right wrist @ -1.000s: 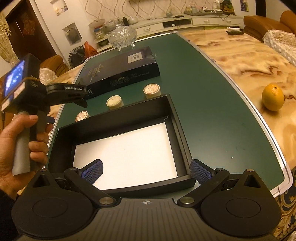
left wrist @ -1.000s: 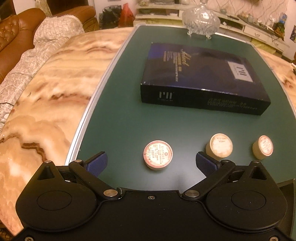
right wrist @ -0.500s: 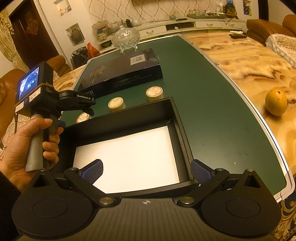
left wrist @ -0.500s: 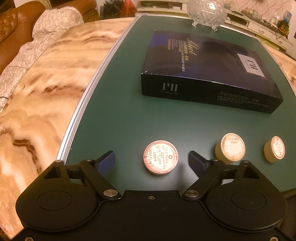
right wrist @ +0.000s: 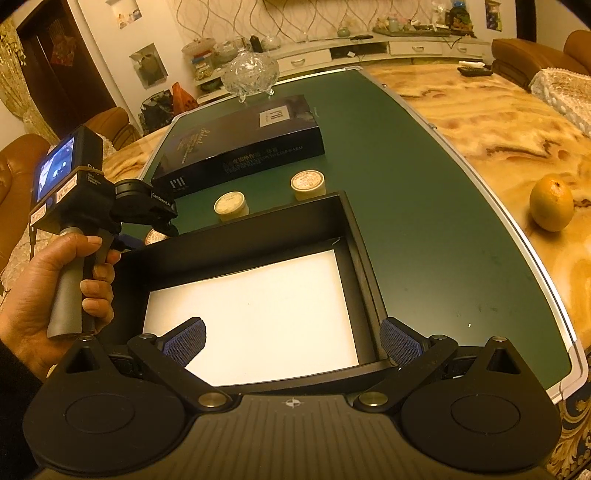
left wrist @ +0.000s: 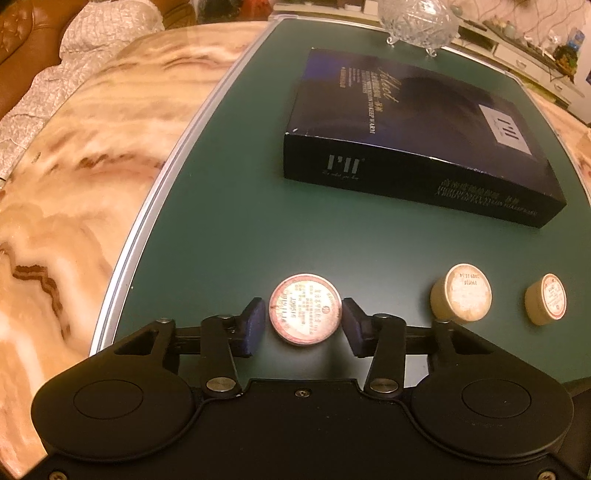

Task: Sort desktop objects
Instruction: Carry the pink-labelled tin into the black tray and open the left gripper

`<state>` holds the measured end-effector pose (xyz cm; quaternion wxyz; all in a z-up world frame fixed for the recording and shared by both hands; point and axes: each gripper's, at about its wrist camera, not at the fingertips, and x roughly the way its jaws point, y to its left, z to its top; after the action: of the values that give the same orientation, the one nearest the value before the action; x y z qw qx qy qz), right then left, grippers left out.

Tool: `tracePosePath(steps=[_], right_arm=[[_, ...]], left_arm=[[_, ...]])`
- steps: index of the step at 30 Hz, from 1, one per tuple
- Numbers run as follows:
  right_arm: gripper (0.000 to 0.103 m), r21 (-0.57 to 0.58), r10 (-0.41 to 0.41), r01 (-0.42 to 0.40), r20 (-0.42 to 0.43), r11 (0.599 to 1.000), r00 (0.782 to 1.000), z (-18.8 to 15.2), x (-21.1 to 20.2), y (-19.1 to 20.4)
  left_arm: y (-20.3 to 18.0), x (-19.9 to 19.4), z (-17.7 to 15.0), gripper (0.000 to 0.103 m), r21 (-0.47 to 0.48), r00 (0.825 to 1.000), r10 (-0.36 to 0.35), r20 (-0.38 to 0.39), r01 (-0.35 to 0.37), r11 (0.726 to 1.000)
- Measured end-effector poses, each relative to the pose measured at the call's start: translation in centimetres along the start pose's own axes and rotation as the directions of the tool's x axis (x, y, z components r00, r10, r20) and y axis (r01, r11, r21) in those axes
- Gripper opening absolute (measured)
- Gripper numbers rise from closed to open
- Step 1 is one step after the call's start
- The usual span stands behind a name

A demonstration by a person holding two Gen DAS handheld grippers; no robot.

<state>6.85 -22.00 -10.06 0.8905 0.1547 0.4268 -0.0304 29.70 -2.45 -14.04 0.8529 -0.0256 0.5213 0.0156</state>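
Three small round tins stand in a row on the green mat. My left gripper (left wrist: 303, 326) has its pads on both sides of the leftmost, pink-lidded tin (left wrist: 305, 314), touching or nearly touching it; the tin rests on the mat. The middle tin (left wrist: 463, 291) and the right tin (left wrist: 546, 299) stand apart to its right. In the right wrist view my right gripper (right wrist: 291, 341) is open and empty above the near edge of an open black box (right wrist: 364, 266) with a white bottom. The left gripper (right wrist: 147, 206) shows there, partly hiding the pink-lidded tin (right wrist: 155, 236).
A flat dark blue box (left wrist: 417, 133) lies behind the tins, with a glass bowl (left wrist: 419, 18) beyond it. An orange (right wrist: 550, 203) sits on the marble table top (right wrist: 480, 122) right of the green mat (right wrist: 424, 221). The mat's metal edge (left wrist: 155, 206) runs along the left.
My left gripper has moved forward and narrowed around the pink-lidded tin. The right gripper has stayed open over the black box.
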Motion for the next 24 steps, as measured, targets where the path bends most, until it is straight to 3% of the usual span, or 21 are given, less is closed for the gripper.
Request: tracePosePath(steps=[10,17,24], right_arm=[[0.103,-0.004,-0.011,0.011,-0.009,1.000,1.000,0.1,-0.1,0.0],[0.103,0.000,-0.013,0.013,-0.004,1.000,1.000,-0.3,-0.9,-0.1],[0.103,0.006,-0.014,0.014,0.001,1.000,1.000,-0.7,-1.7,-0.2]], left_arm=[[0.3,-1.7,-0.1,0.041,0.004,1.000,-0.004,0.018,0.004,1.000],[0.5,-7.5,-1.1,0.041,0.043,0.997,-0.021,0.079,0.017,0.999],[1.3,-12.3,-5.2,0.041,0.066,0.996,-0.047,0.077,0.042,0.997]])
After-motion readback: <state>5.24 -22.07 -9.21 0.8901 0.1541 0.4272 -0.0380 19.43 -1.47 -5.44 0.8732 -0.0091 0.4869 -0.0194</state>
